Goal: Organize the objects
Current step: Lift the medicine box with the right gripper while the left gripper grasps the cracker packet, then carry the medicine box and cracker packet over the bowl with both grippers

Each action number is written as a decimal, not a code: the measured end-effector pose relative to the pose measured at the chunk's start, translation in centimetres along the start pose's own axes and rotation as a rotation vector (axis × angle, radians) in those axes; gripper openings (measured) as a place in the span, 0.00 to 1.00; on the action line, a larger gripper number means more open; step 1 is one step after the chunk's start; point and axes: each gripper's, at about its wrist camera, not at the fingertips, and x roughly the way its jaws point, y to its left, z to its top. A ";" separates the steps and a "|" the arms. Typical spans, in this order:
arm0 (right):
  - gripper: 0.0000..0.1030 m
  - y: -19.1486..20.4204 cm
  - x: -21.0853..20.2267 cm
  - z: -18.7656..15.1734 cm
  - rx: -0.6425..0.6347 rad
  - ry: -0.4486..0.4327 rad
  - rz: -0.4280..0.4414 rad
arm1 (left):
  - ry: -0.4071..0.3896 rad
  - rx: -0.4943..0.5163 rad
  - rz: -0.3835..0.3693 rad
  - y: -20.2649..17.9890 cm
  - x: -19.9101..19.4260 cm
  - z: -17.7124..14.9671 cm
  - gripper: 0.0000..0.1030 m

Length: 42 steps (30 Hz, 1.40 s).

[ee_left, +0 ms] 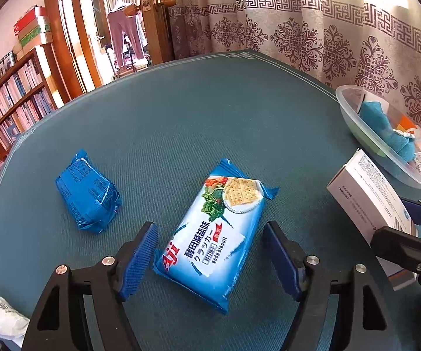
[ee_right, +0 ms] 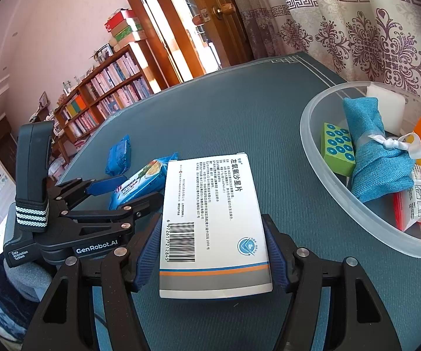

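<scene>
Left wrist view: the left gripper stands spread around the cracker packet on the green table, pads apart from it. At three o'clock, the right gripper pinches a white medicine box, near the clear plastic bowl.

Your worktop is teal with pale border lines. The cracker packet is light blue with a green-and-cream picture; the foil packet is deep blue. The box is white with orange and blue stripes. The curtain carries purple floral motifs.
</scene>
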 end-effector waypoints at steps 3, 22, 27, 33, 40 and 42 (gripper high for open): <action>0.64 0.0 0.0 0.0 -0.001 0.001 0.000 | 0.015 -0.042 -0.024 0.4 0.5 0.5 0.75; 0.64 0.7 -0.8 0.0 -0.017 -0.053 -0.019 | -0.064 -0.091 -0.032 0.0 -1.9 -0.5 0.42; 0.64 0.4 -1.7 0.5 -0.011 -0.087 -0.042 | -0.072 -0.094 -0.039 -0.1 -2.3 -0.5 0.42; 0.64 -0.6 -4.0 1.4 0.008 -0.149 -0.084 | -0.074 -0.090 -0.047 -0.3 -2.6 -0.6 0.42; 0.64 -3.7 -6.6 2.7 0.065 -0.216 -0.187 | -0.073 -0.081 -0.052 -0.7 -2.8 -0.6 0.42; 0.64 -4.7 -7.1 2.9 0.077 -0.229 -0.221 | -0.072 -0.077 -0.053 -0.9 -2.8 -0.6 0.42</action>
